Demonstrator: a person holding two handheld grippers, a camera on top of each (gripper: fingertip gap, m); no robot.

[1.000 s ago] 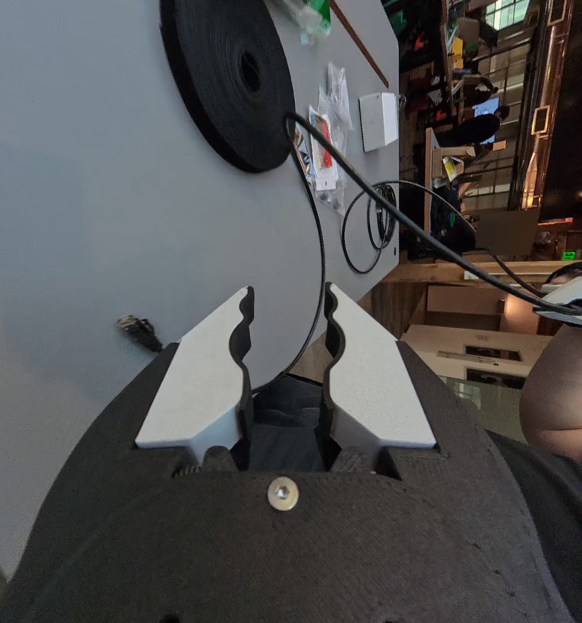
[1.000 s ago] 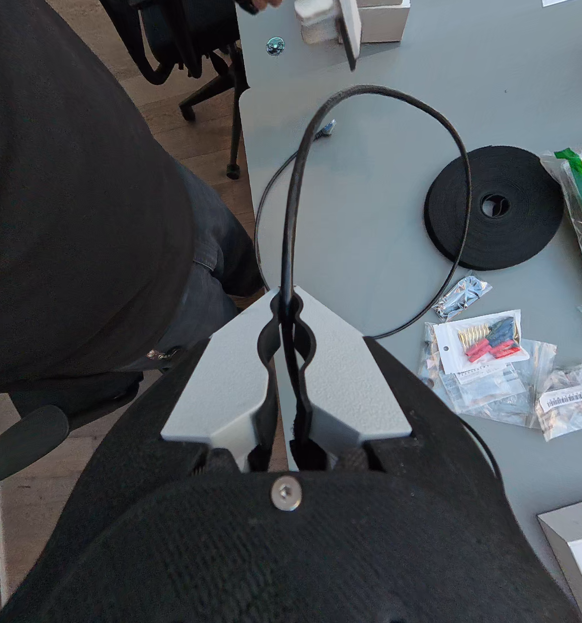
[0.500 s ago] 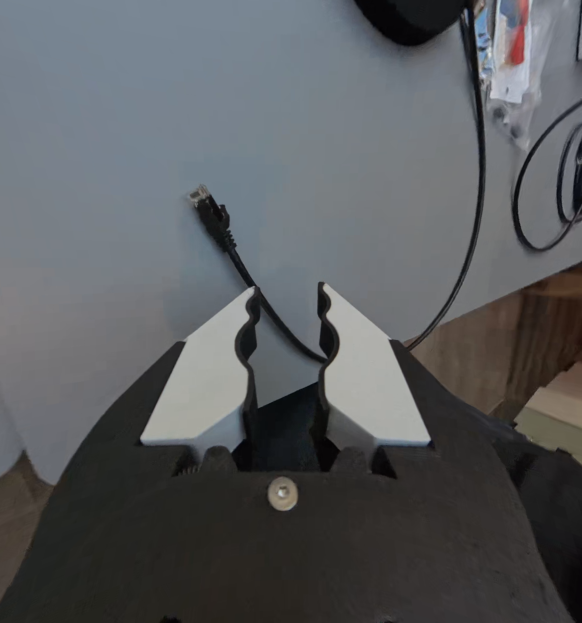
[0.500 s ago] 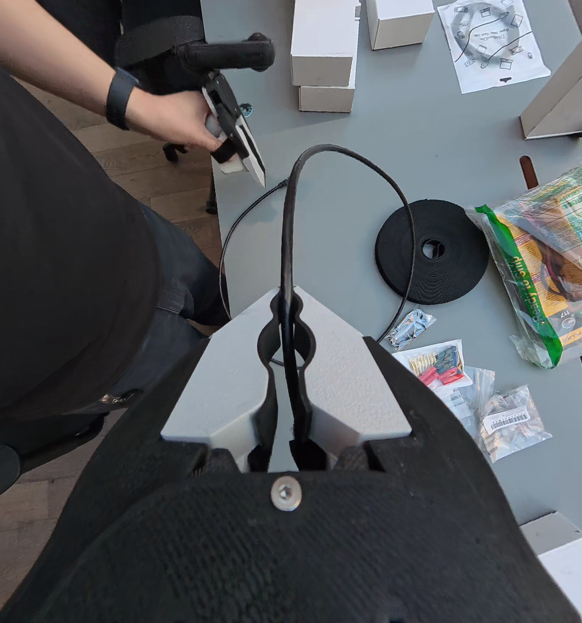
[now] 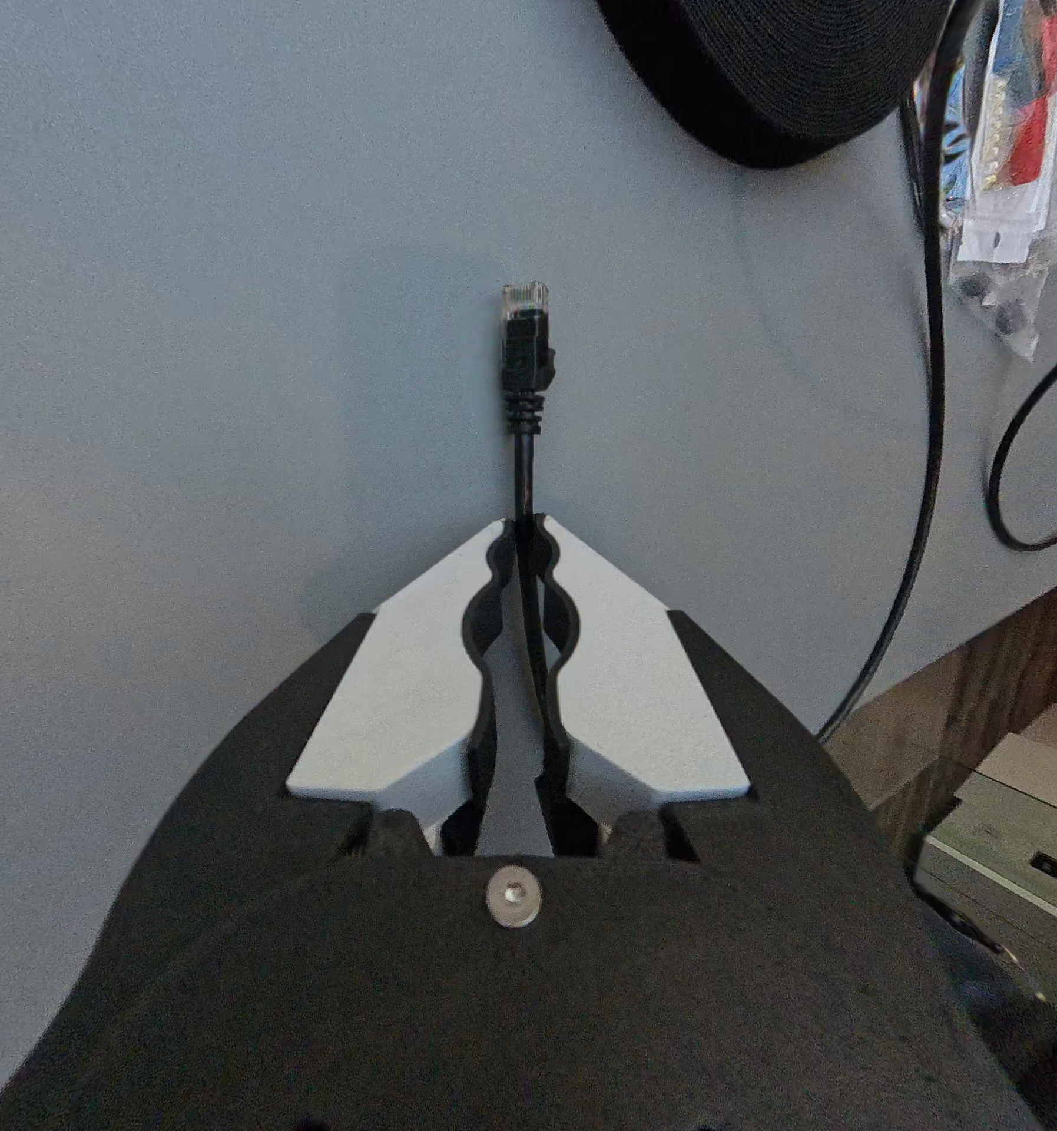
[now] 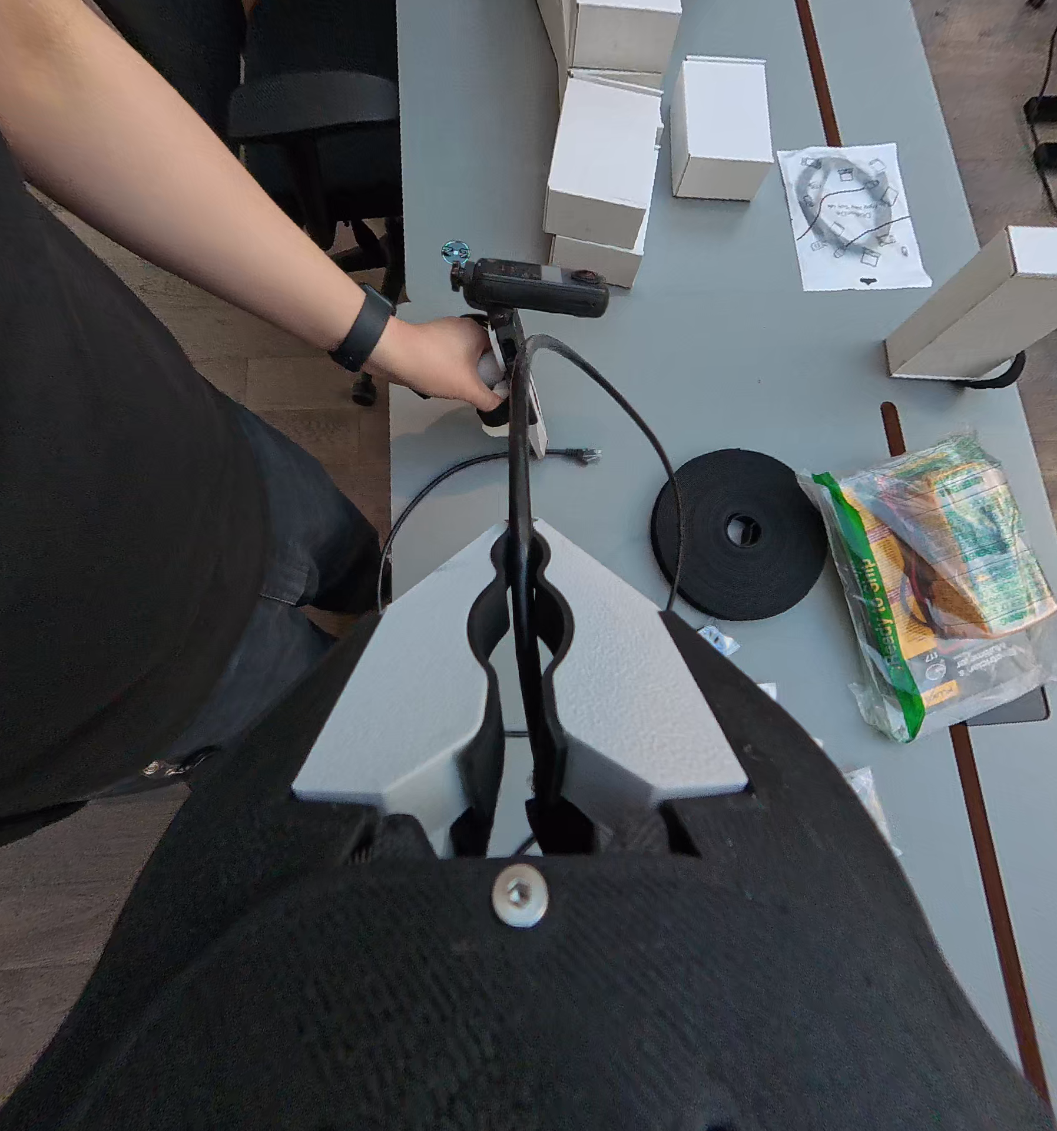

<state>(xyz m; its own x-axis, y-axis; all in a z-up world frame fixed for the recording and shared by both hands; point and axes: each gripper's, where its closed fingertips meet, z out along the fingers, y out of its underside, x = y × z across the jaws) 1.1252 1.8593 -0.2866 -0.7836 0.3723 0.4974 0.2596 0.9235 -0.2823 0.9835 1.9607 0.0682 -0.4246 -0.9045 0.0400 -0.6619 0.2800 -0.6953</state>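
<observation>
L gripper (image 5: 523,520) jaws clamped on cable (image 5: 524,471) near plug (image 5: 524,333); R gripper (image 6: 519,526) jaws clamped on cable mid-length, above tabletop (image 6: 758,379).

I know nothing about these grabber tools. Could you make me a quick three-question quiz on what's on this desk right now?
1. True or false: the left gripper is shut on the black cable just behind its plug.
2. What does the right gripper hold? A) the roll of black tape B) the black cable C) a white box
3. Fill in: the green and orange bag lies on the grey ____.

Key: 1 true; 2 B; 3 table.
</observation>
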